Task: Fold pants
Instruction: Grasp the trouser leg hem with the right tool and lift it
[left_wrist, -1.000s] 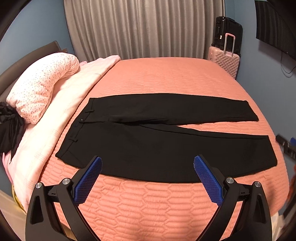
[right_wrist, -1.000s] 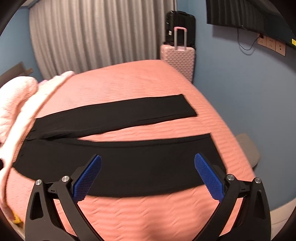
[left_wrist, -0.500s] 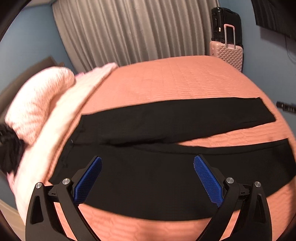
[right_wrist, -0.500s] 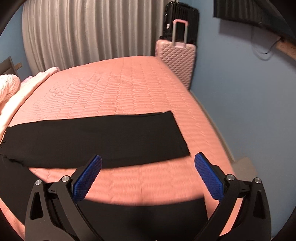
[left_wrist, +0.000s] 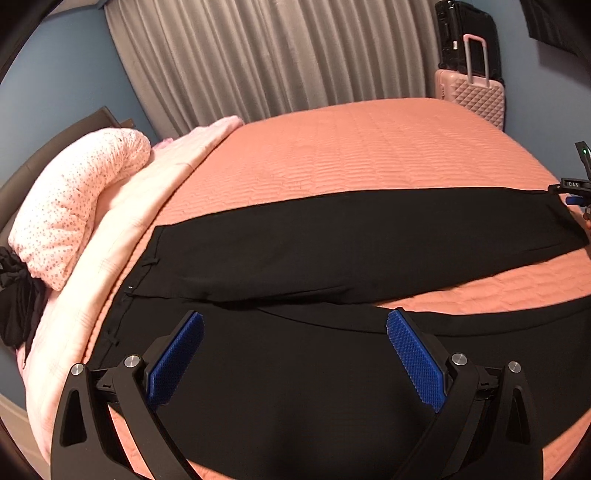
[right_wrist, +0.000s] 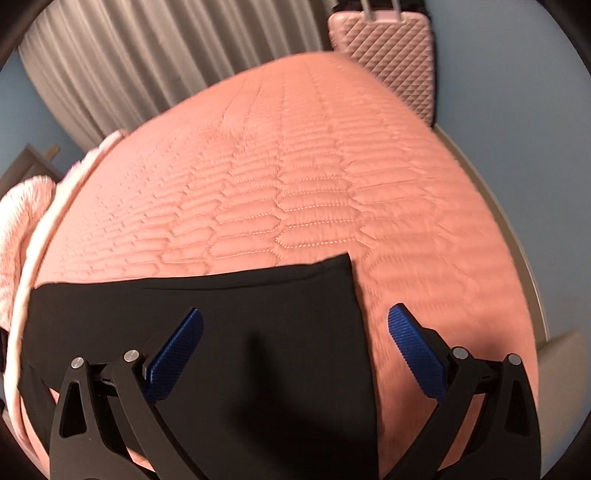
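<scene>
Black pants (left_wrist: 332, 251) lie flat on the salmon quilted bed (left_wrist: 369, 147), waistband to the left, both legs stretched right and spread apart. My left gripper (left_wrist: 295, 354) hovers open over the near leg close to the crotch, nothing between its blue pads. In the right wrist view the far leg's hem end (right_wrist: 258, 314) lies under my right gripper (right_wrist: 295, 343), which is open; its left pad is over the cloth, its right pad over bare quilt. The right gripper's tip also shows in the left wrist view by the far hem (left_wrist: 574, 184).
A rolled pink floral blanket (left_wrist: 77, 206) and pale pink sheet (left_wrist: 122, 229) lie along the bed's left side, with dark cloth (left_wrist: 14, 295) at the left edge. A pink suitcase (left_wrist: 472, 96) and grey curtain (left_wrist: 277, 55) stand behind the bed. The bed's right edge (right_wrist: 517, 240) drops to the floor.
Both grippers have moved forward and lower over the pants. The left now sits over the near leg by the crotch; the right has reached the far leg's hem. Both stay open.
</scene>
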